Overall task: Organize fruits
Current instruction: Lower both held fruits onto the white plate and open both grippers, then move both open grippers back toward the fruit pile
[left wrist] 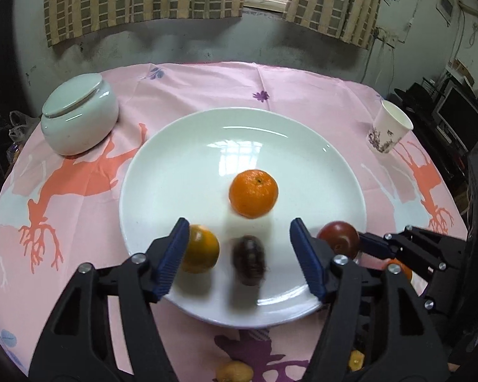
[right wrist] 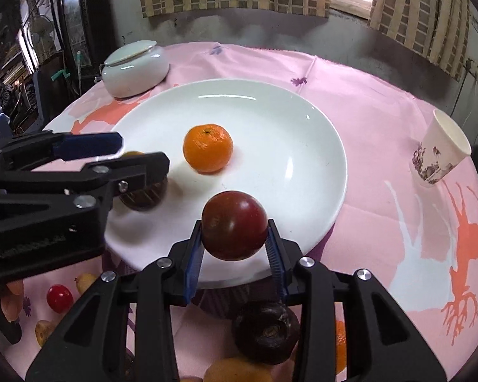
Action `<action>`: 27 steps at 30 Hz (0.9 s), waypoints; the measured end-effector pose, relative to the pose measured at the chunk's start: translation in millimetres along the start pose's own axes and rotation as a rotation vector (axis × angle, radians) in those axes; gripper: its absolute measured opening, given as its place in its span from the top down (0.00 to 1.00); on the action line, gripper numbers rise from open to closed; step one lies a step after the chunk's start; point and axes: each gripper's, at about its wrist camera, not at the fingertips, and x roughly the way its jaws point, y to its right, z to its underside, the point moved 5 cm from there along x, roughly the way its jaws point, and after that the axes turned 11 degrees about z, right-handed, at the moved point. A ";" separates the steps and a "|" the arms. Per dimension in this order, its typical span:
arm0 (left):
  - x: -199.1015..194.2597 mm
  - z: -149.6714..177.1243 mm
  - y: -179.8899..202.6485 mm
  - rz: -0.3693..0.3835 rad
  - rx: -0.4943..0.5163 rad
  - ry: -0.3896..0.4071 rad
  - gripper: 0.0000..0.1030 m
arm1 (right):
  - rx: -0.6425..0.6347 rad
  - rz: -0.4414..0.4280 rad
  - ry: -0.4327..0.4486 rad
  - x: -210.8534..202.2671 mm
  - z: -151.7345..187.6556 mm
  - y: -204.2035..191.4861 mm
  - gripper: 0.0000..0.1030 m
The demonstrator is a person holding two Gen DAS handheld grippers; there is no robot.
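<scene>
A large white plate sits mid-table; it also shows in the right wrist view. On it lie an orange mandarin, a yellower orange and a dark brown fruit, blurred, below and between the open left gripper's fingers. The left gripper also shows in the right wrist view, above the dark fruit. My right gripper is shut on a dark red round fruit over the plate's near right rim.
A lidded white bowl stands at the back left. A paper cup stands at the right. Loose fruit lies on the pink cloth near the front: a dark round one, a red one, yellow ones.
</scene>
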 end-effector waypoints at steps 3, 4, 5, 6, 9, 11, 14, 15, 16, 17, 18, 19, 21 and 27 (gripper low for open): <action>-13.2 -0.3 -5.4 0.003 -0.039 0.023 0.25 | 0.048 -0.009 0.032 -8.1 2.5 6.6 0.48; -19.3 1.3 -5.4 0.002 -0.041 0.030 0.23 | 0.065 -0.009 0.049 -14.8 4.0 9.7 0.44; -24.9 3.3 -5.0 -0.001 -0.039 0.036 0.21 | 0.084 -0.016 0.074 -24.0 5.5 13.0 0.40; -32.0 6.1 -4.2 -0.008 -0.032 0.041 0.20 | 0.093 -0.027 0.090 -31.6 7.9 15.0 0.40; -55.5 18.3 -0.3 -0.023 -0.004 0.053 0.16 | 0.111 -0.036 0.109 -55.8 18.6 24.2 0.40; -73.2 27.6 4.3 -0.036 0.034 0.069 0.14 | 0.138 -0.051 0.118 -72.3 29.5 31.5 0.36; -99.8 46.3 14.6 -0.062 0.106 0.103 0.11 | 0.181 -0.073 0.129 -96.0 49.6 42.3 0.34; -105.8 52.4 17.2 -0.070 0.119 0.111 0.09 | 0.188 -0.073 0.132 -103.5 57.3 44.5 0.34; -110.8 59.8 20.2 -0.077 0.131 0.113 0.08 | 0.192 -0.070 0.133 -109.1 64.9 45.3 0.33; -114.6 68.9 24.4 -0.080 0.144 0.107 0.08 | 0.196 -0.060 0.131 -114.1 72.7 46.6 0.33; -116.5 77.0 28.3 -0.083 0.157 0.094 0.08 | 0.199 -0.050 0.127 -118.5 80.4 47.4 0.33; -118.0 84.9 31.4 -0.086 0.169 0.083 0.08 | 0.203 -0.049 0.124 -121.7 86.5 47.5 0.33; -122.0 102.5 37.7 -0.083 0.185 0.071 0.08 | 0.214 -0.054 0.121 -129.7 100.9 45.5 0.33; -129.8 152.2 34.5 -0.159 0.144 0.071 0.05 | 0.221 -0.052 0.114 -144.5 140.6 33.2 0.31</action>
